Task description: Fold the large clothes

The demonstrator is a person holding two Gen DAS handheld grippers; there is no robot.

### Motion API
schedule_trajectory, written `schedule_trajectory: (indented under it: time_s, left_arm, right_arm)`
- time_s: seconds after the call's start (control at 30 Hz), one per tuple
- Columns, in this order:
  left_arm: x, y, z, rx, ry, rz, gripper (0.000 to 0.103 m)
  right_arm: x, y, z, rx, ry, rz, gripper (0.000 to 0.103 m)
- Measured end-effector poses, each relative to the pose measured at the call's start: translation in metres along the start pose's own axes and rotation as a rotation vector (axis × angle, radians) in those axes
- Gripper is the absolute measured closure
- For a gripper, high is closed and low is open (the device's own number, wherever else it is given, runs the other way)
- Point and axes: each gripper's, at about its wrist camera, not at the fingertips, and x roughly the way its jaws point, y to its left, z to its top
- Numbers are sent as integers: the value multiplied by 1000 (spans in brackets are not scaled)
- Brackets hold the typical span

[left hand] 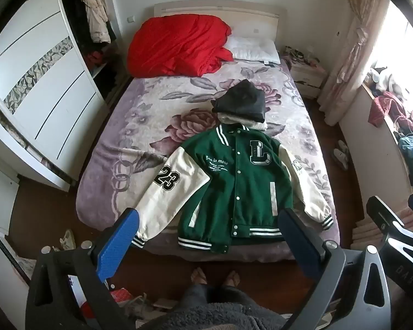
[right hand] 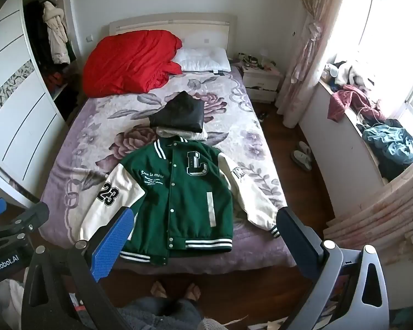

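Left gripper [left hand: 206,242] spread to full width, blue pads w/ nothing between them, nothing touched; held up in the air at the foot of the bed [left hand: 102,181], angled down toward it. Right gripper [right hand: 203,243] same: jaws wide apart, empty, no contact w/ cloth, also tilted down over the bed's foot end. In the left wrist view, part of the right gripper visible at the right edge; in the right wrist view, part of the left one at the left edge, beside each other but apart.

Green varsity jacket [left hand: 234,181] flat on the floral blanket [left hand: 140,115], front up, snapped shut, hem near the foot edge, collar toward the headboard. Cream sleeves spread out to both sides: one w/ "23" patch [left hand: 166,177], other w/ cuff near the blanket's side edge. Big "L" patch [right hand: 196,163] on chest. Unfolded.

Just beyond the collar: small stack of folded clothes, black garment [left hand: 241,101] on top, light one [right hand: 190,134] underneath, touching or nearly touching the collar.

Further back: red duvet [left hand: 176,45] bunched at the head end, white pillow [left hand: 254,49] beside it.

Person's feet [left hand: 214,276] in sandals on wood floor, right below bed's foot edge.
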Motion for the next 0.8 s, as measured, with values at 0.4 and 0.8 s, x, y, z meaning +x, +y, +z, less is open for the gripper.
schedule_trajectory:
  time_s: [0.4,0.8]
  left_arm:
    - [1,0,0,-2,-6,0,0]
    - [-7,1,6,-1,-17,-1,0]
  right_arm:
    - [-1,1,-1,0,-1,4,0]
    - [-4,3,-2,3,-6,7,0]
